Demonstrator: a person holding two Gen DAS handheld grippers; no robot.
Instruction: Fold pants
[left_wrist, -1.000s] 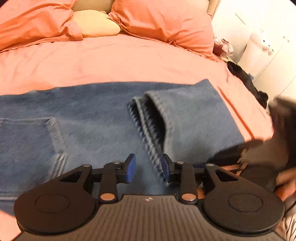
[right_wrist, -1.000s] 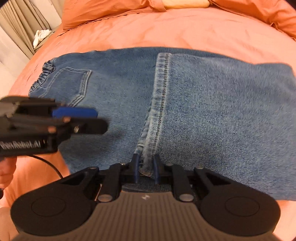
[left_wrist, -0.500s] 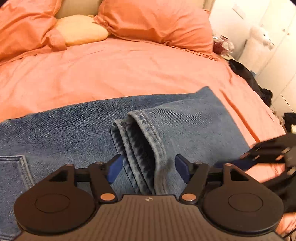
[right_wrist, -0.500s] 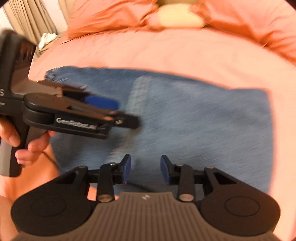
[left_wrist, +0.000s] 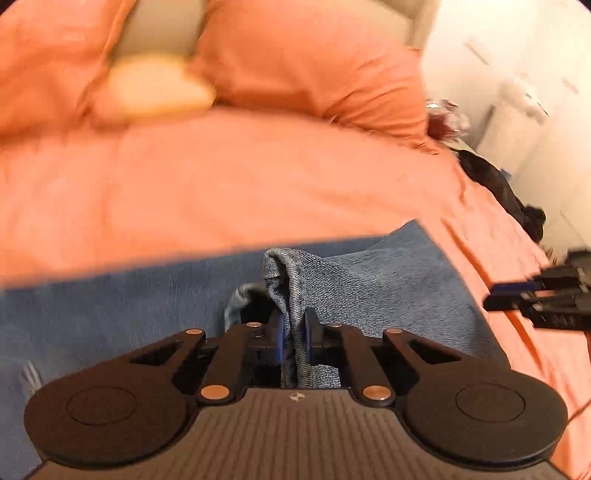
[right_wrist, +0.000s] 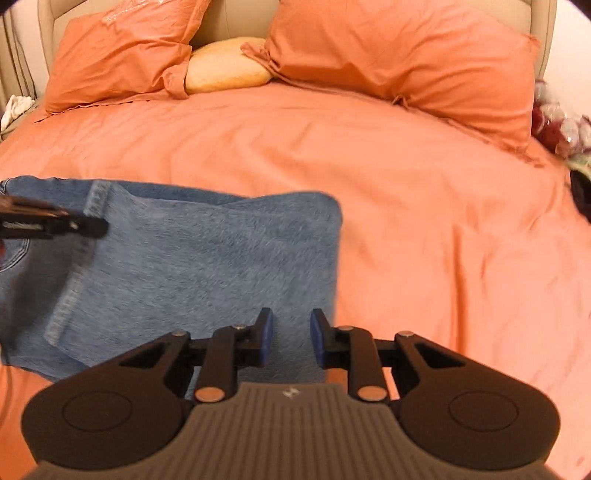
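Observation:
Blue denim pants (right_wrist: 192, 266) lie folded on the orange bed; they also show in the left wrist view (left_wrist: 388, 280). My left gripper (left_wrist: 294, 332) is shut on the pants' leg hems (left_wrist: 284, 273), which bunch up between the blue pads. It shows in the right wrist view (right_wrist: 74, 227) at the left edge, over the hem seam. My right gripper (right_wrist: 291, 338) is open and empty, above the folded right end of the pants. It shows in the left wrist view (left_wrist: 535, 299) at the far right.
Orange pillows (right_wrist: 402, 55) and a yellow cushion (right_wrist: 225, 66) lie at the head of the bed (right_wrist: 406, 184). Dark clothing (left_wrist: 498, 184) lies on the bed's right edge, next to white cabinets (left_wrist: 535, 92).
My left gripper has closed on the leg hems and lifted them. My right gripper let go of the hem, opened and moved right to the folded end.

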